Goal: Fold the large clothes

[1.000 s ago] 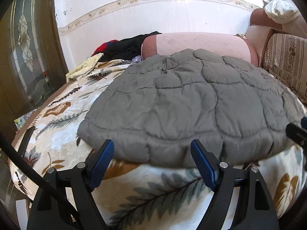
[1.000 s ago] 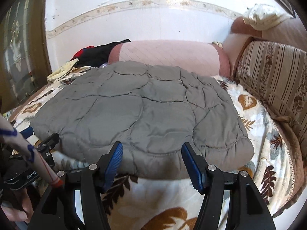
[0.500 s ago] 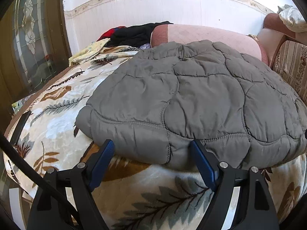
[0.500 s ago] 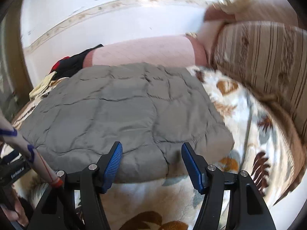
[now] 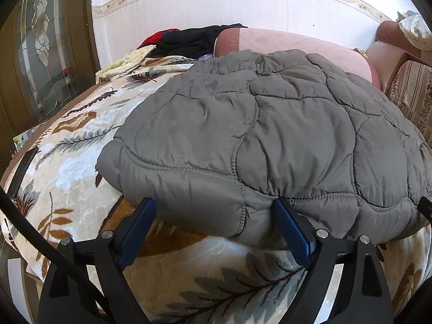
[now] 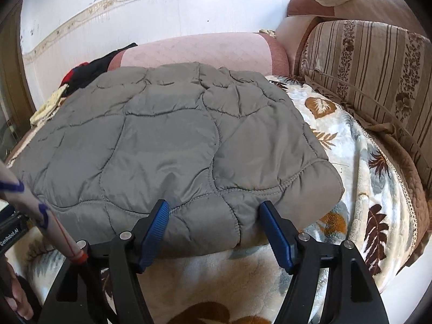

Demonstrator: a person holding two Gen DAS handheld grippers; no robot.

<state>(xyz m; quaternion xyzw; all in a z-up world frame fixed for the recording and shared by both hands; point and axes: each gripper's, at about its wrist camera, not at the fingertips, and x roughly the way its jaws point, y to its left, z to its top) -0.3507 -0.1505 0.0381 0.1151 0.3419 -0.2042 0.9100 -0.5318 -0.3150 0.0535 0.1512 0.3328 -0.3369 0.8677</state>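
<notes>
On the bed (image 5: 67, 167), both grippers, left (image 5: 213, 210) and right (image 6: 213, 213), straddle the grey quilted coat's (image 5: 270, 135) near hem, jaws apart and opening.

Right gripper (image 6: 213, 216) sat at the near hem of the gray quilted jacket (image 6: 167, 145), jaws opening, hem between the blue pads (image 6: 158, 232) with no clear pinch. Jacket lay spread flat on a leaf-print blanket (image 6: 351, 162). Pink bolster (image 6: 194, 51) behind it, striped cushion (image 6: 372, 70) at right, dark clothes (image 6: 94, 67) piled at far left. Other gripper's body (image 6: 10, 232) showed at left edge, jaws hidden.
</notes>
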